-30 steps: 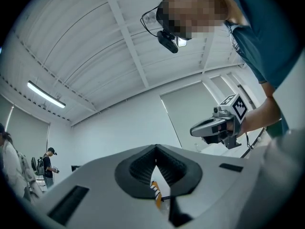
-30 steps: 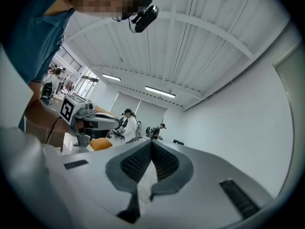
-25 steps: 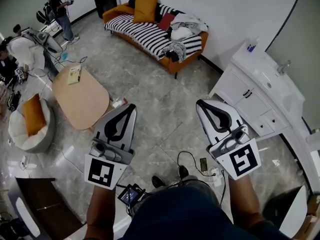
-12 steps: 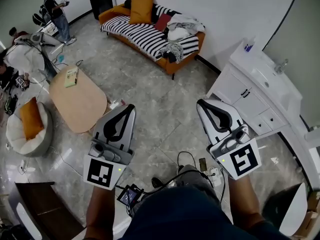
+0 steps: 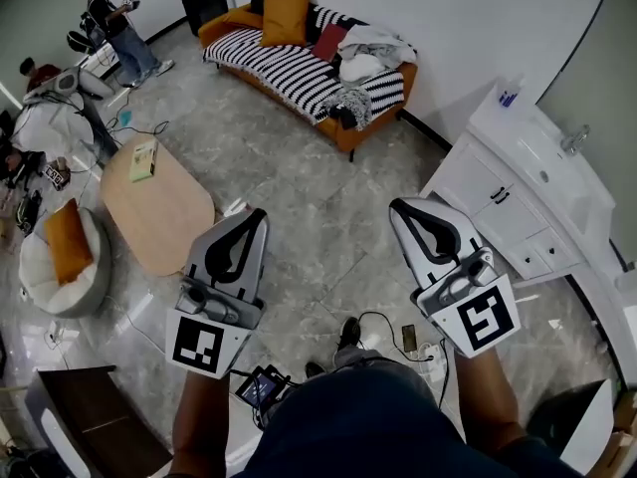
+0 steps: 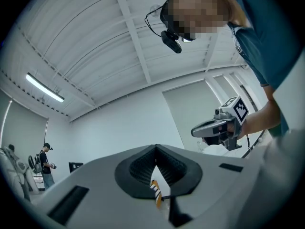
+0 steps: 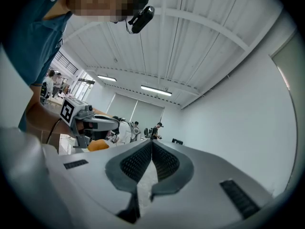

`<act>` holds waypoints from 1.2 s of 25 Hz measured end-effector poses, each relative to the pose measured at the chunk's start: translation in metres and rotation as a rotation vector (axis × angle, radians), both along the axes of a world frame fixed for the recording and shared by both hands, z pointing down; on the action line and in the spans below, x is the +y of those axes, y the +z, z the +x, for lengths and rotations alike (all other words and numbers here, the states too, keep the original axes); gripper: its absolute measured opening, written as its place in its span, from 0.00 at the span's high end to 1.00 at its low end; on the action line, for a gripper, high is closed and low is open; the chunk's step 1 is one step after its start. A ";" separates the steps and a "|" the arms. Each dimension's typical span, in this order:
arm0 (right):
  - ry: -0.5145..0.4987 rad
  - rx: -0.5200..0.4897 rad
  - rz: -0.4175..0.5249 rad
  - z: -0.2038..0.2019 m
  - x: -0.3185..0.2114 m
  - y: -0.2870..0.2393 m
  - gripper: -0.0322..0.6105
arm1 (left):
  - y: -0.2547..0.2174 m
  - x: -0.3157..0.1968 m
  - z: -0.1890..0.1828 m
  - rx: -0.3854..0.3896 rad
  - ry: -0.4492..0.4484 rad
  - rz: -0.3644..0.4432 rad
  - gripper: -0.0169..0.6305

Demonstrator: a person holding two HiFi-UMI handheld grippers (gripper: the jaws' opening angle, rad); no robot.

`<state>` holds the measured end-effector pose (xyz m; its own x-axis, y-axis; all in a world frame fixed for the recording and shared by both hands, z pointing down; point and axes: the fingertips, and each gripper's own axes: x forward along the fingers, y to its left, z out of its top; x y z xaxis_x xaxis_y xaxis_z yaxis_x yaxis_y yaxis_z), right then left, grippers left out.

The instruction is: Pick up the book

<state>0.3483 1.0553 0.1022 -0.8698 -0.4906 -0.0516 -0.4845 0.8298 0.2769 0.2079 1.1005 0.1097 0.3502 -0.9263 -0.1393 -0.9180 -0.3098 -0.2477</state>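
The book (image 5: 144, 157), small with a yellow-green cover, lies at the far end of the oval wooden coffee table (image 5: 164, 217) in the head view, well to the left of and beyond both grippers. My left gripper (image 5: 261, 213) is held over the floor beside the table's near right edge, shut and empty. My right gripper (image 5: 397, 205) hovers parallel to it, also shut and empty. In the left gripper view the left gripper (image 6: 156, 147) points across the room, with its jaws meeting at the tip. In the right gripper view the right gripper (image 7: 151, 142) does the same. Neither gripper view shows the book.
A striped sofa (image 5: 299, 68) with orange cushions stands at the back. A white sink cabinet (image 5: 518, 197) is at the right. A beanbag (image 5: 60, 257) sits left of the table. People stand and sit at the far left (image 5: 111, 18). Cables (image 5: 383, 327) lie on the floor by the person's feet.
The floor, table and sofa have shifted a little in the head view as the person steps forward. Both grippers keep their pose and stay shut.
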 end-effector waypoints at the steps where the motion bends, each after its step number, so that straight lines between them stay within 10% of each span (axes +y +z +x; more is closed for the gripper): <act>1: -0.005 -0.008 0.001 0.001 -0.010 -0.001 0.93 | -0.001 -0.009 0.001 -0.012 -0.004 -0.001 0.97; 15: -0.059 -0.032 -0.012 -0.009 -0.109 0.001 0.93 | -0.005 -0.103 -0.007 -0.038 -0.050 0.003 0.97; 30: 0.082 -0.038 0.001 -0.084 -0.207 -0.014 0.93 | -0.022 -0.224 -0.079 0.028 0.112 0.053 0.97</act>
